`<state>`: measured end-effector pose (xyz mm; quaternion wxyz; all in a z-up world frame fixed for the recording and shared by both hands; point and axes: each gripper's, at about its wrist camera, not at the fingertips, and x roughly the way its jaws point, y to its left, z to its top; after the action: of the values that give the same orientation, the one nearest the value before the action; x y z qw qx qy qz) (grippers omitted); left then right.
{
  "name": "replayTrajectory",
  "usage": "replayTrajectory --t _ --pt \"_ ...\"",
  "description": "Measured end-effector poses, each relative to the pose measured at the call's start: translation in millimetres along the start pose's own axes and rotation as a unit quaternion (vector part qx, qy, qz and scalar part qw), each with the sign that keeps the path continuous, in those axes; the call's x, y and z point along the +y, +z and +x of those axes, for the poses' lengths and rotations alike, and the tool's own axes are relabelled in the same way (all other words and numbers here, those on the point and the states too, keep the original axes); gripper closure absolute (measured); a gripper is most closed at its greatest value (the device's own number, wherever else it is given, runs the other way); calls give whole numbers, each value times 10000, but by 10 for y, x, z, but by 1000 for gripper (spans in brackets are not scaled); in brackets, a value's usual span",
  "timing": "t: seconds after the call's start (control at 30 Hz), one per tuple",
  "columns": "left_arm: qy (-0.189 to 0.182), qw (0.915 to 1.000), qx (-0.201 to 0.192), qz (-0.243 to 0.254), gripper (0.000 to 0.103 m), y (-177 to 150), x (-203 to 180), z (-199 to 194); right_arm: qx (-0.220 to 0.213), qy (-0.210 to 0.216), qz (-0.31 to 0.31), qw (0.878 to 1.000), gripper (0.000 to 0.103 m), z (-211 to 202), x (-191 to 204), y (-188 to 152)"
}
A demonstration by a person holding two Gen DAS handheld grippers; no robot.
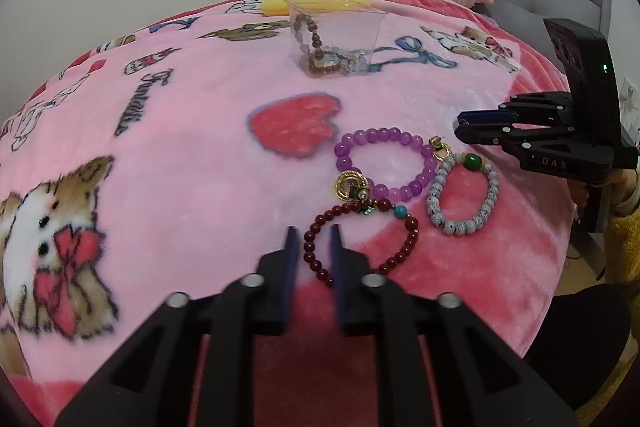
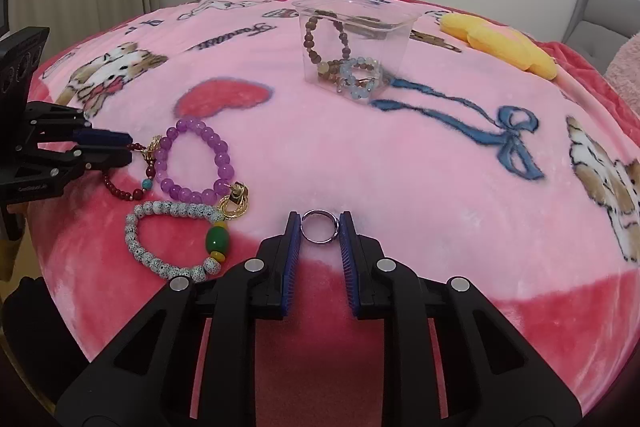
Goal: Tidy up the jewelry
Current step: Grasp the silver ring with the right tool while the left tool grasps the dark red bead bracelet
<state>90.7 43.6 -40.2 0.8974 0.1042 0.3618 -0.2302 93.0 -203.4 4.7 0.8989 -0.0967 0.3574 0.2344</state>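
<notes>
Right tongs (image 2: 320, 227) level, pinching silver ring (image 2: 319, 225).

Between the clear plastic tub (image 2: 354, 43) and the cluster of bracelets, the pink cartoon-print fleece blanket (image 2: 320, 155) lies bare, a wide lane. The purple bead bracelet (image 2: 195, 157), dark red bead bracelet (image 1: 360, 239) and speckled white bead bracelet (image 2: 176, 239) crowd together, touching. A yellow flower-shaped cushion (image 2: 500, 45) lies just beyond the tub.
</notes>
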Motion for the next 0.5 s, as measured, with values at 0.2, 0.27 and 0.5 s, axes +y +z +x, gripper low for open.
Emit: replayTrajectory --t 0.2,0.27,0.5 --pt "136 9996 -96 232 97 -11 -92 -35 -8 -38 -74 10000 84 -5 14 -1" --pt "121 9996 -150 222 97 5 -98 -76 -39 -27 -39 10000 84 -32 4 0" --pt "64 9980 -518 356 97 126 -196 -311 -136 -21 -88 9999 84 -130 9 50"
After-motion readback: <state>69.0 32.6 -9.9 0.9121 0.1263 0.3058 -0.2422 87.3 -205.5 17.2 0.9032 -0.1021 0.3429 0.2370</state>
